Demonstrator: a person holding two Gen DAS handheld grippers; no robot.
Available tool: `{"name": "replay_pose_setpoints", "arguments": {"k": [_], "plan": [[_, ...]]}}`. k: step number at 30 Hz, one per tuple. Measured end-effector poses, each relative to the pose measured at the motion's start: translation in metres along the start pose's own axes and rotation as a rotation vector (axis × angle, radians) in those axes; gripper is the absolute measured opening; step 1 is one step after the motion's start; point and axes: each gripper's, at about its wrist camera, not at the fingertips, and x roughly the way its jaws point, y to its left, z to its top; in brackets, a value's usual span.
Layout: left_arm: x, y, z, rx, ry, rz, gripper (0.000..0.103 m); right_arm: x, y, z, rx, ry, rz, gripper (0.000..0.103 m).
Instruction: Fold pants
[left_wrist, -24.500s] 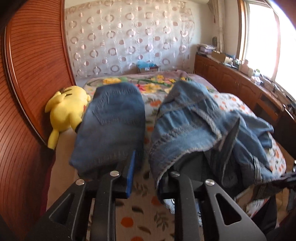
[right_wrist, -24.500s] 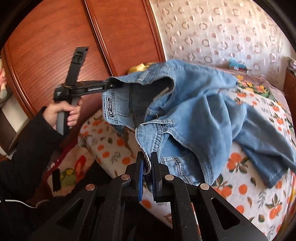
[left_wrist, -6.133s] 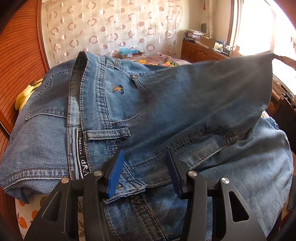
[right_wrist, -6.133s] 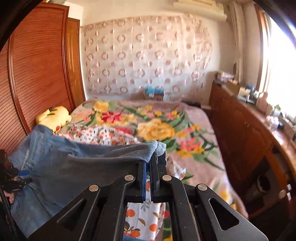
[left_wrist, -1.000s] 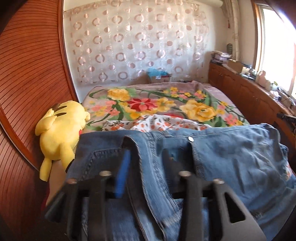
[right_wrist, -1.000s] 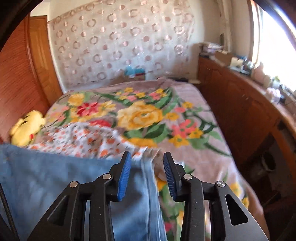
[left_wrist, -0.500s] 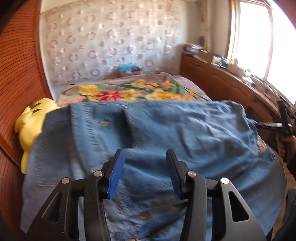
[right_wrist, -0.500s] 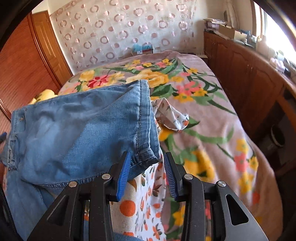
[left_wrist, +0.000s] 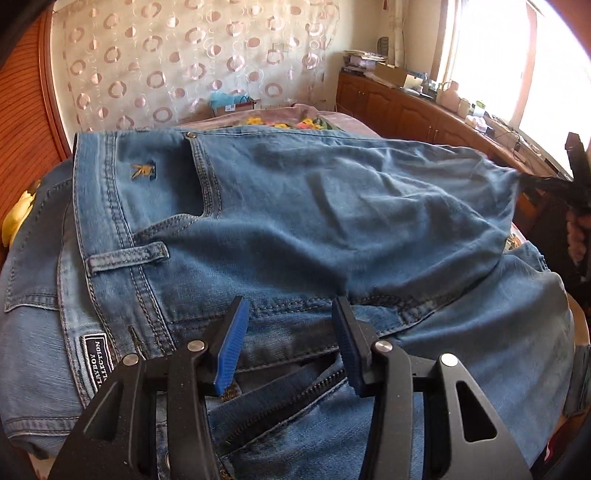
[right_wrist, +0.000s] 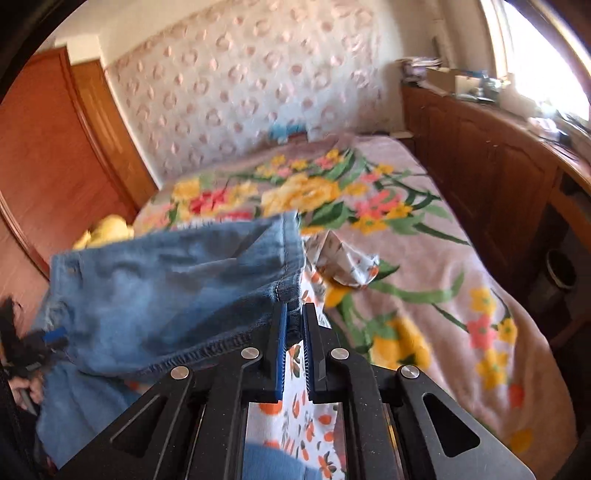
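Blue denim pants (left_wrist: 295, 221) lie on the bed, one leg doubled back over the seat; the waistband, a belt loop and the open zip show near me. My left gripper (left_wrist: 290, 332) hangs open just above the fly area, its blue pads (left_wrist: 232, 343) apart on either side of a seam ridge. In the right wrist view the leg (right_wrist: 166, 295) stretches to the left. My right gripper (right_wrist: 294, 332) has its jaws closing, and the leg's hem is pinched between the pads. A hand (left_wrist: 576, 229) at the far right holds that gripper.
A floral bedspread (right_wrist: 406, 277) covers the bed, with a crumpled patterned cloth (right_wrist: 343, 262) beside the hem. A yellow plush toy (left_wrist: 16, 218) sits at the left by the wooden wardrobe (right_wrist: 55, 166). Cluttered wooden cabinets (left_wrist: 406, 110) run along the right under the window.
The right jaws have gone from apart around the hem to nearly together on it. The left gripper has come lower and closer over the waistband and zip.
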Motion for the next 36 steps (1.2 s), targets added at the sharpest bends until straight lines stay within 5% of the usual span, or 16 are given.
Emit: {"name": "replay_pose_setpoints", "arguments": {"k": [5,8,11,18,26,33,34,36], "plan": [[0.002,0.004,-0.001,-0.002,0.011,-0.004,0.048,0.014,-0.001,-0.029,-0.045,0.148,-0.119,0.008],[0.003,0.004,-0.001,-0.003,0.016,-0.005,0.048,0.015,-0.005,-0.034,-0.062,0.143,-0.120,0.013],[0.005,0.002,-0.001,0.002,0.025,0.003,0.048,0.008,-0.009,-0.023,-0.027,0.074,-0.091,0.028],[0.007,0.000,-0.002,0.011,0.029,0.014,0.048,0.052,0.008,0.010,-0.067,0.058,-0.040,0.030],[0.008,0.002,-0.001,0.012,0.028,0.016,0.049,0.138,-0.002,0.050,-0.063,0.139,-0.050,0.034],[0.006,0.005,-0.003,0.000,0.017,0.019,0.049,0.172,-0.005,0.066,-0.047,0.201,-0.003,0.033],[0.006,0.006,-0.003,-0.003,0.017,0.017,0.049,0.172,-0.005,0.068,-0.055,0.187,-0.012,0.015],[0.006,0.007,-0.003,-0.005,0.018,0.014,0.049,0.161,0.000,0.074,-0.084,0.099,-0.050,0.016]]}}
